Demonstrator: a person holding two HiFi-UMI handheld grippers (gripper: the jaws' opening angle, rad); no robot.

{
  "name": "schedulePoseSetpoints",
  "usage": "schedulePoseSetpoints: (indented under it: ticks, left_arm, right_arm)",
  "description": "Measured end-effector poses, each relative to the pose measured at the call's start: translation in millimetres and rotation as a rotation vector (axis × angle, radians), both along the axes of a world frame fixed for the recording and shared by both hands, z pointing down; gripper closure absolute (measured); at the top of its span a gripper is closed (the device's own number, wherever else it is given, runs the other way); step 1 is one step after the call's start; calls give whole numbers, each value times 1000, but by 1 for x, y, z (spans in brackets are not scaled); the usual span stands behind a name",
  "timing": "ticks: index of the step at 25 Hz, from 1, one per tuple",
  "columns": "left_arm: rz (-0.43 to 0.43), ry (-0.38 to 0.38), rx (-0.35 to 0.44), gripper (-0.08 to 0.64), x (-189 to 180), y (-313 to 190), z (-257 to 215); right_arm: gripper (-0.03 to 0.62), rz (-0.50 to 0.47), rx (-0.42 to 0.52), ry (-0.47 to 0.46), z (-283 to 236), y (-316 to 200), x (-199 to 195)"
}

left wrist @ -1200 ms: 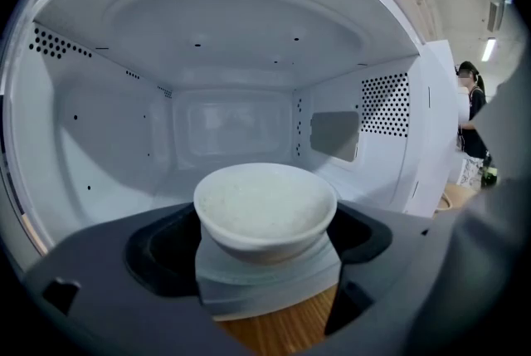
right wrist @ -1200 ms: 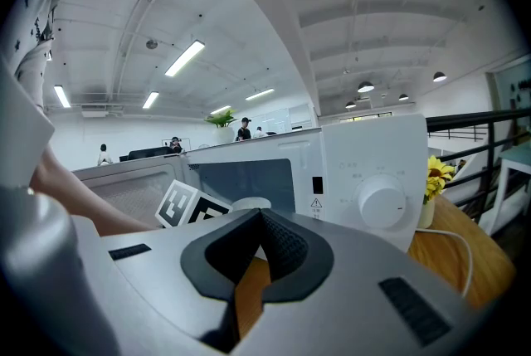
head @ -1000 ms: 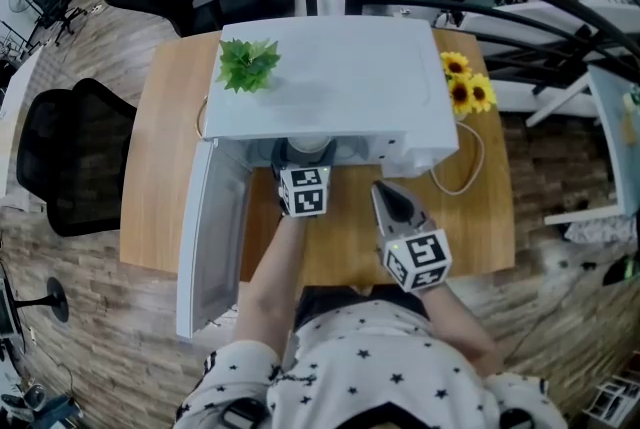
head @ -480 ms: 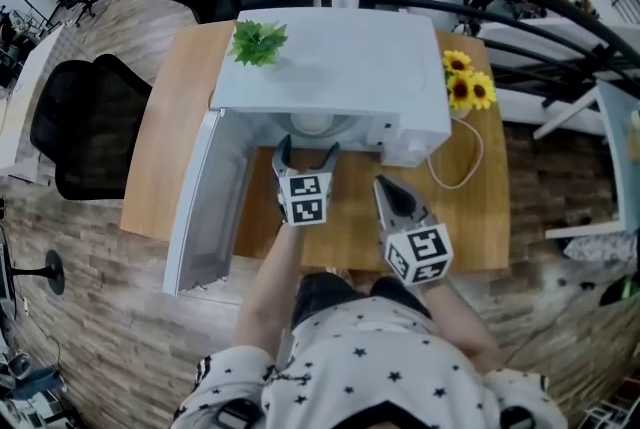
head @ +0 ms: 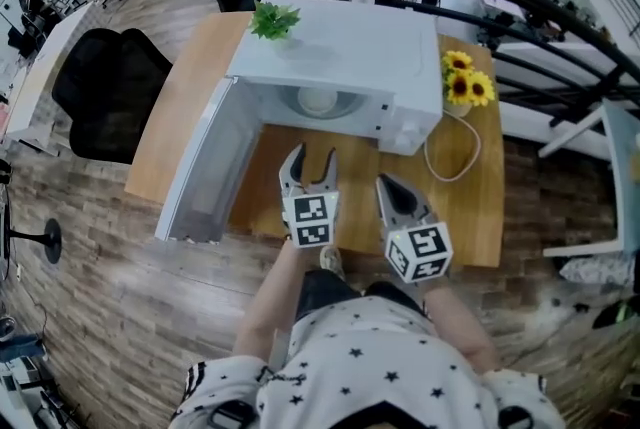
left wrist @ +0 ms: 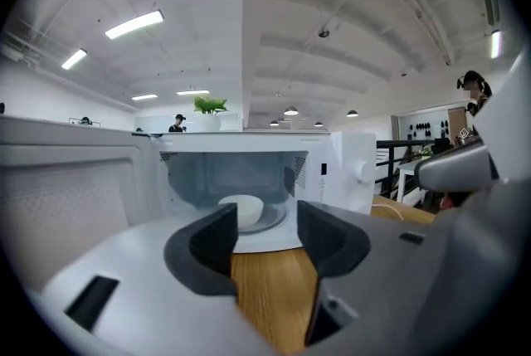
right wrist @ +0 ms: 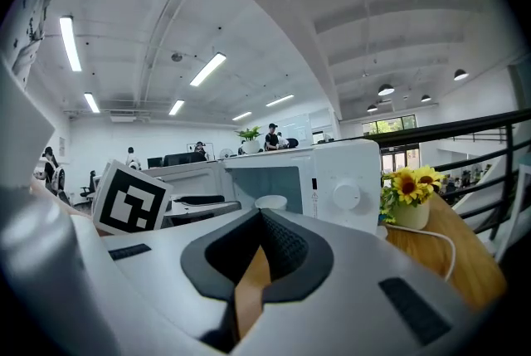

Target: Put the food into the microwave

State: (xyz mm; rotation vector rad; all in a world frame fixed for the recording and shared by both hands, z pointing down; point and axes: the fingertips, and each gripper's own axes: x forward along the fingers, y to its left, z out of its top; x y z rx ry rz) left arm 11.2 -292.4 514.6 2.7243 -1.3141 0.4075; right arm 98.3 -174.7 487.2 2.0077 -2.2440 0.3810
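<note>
We see the microwave [head: 340, 57] in the upper middle of the head view. It is a smooth white box on a table [head: 470, 217] of warm, straight-grained wood. Its door [head: 205, 167] hangs wide open toward the left of the frame, showing a pale, flat inner face. Inside the cavity, the food sits as a low, round white bowl [left wrist: 245, 209] on the glass turntable [left wrist: 270, 221].

The left gripper [head: 310, 162] hovers over bare wood just in front of the opening, in the centre of the frame. In its own view the dark, matte, rounded pads stand apart and are closing, with only tabletop between them and nothing pinched. The bowl shows beyond them, well apart from the tips.

The right gripper [head: 384, 182] is lower right of it. In its own view its ribbed black pads are pressed together at the tips, empty, with a narrow sliver of wood visible beneath. The left gripper's marker cube [right wrist: 129, 198], black squares on white, shows at that view's left.

At the right of the head view are yellow sunflowers [head: 462, 82], with a thin white cable [head: 440, 157] looping over the wood below them. A leafy green plant [head: 274, 19] stands on the microwave's top left corner. A black mesh chair [head: 110, 92] is at the left edge.
</note>
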Motion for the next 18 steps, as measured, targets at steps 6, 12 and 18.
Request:
schedulePoseSetpoints:
  ticks: [6, 12, 18]
  left_arm:
    - [-85, 21, 45, 509, -14, 49, -18]
    - [-112, 58, 50, 552, -28, 103, -32]
    - [-99, 76, 56, 554, -38, 156, -41]
  right_arm:
    - [589, -32, 9, -6, -2, 37, -4]
    - [589, -46, 24, -10, -7, 72, -7]
    - [589, -58, 56, 12, -14, 107, -12]
